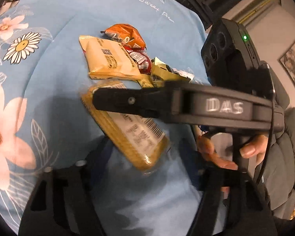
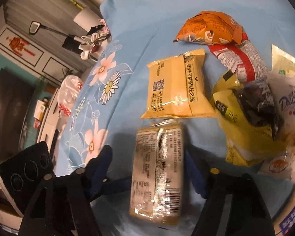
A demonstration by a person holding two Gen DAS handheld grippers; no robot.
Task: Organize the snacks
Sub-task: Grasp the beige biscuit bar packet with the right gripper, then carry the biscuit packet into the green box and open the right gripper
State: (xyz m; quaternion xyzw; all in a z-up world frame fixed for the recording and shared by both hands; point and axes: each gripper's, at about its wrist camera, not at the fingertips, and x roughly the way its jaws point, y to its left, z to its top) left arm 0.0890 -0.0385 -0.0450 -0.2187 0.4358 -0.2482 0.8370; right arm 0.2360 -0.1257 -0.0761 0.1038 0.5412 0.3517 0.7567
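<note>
**Cracker pack straddled by both grippers**

Left wrist view: the left gripper point(image 1: 145, 153) is held with jaws apart around the cracker pack point(image 1: 131, 135) on the floral sheet point(image 1: 59, 59). No pad is seen pressing.

Right wrist view: the right gripper point(image 2: 149, 167) is likewise spread astride the pack, probably so it can be separated from the snack pile point(image 2: 245, 98) just beyond.

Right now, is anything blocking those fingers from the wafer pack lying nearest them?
Nothing visible. The wafer pack lies on the blue cloth between the right gripper's fingers. The other snacks sit beyond it, the nearest being the yellow packet.
</note>
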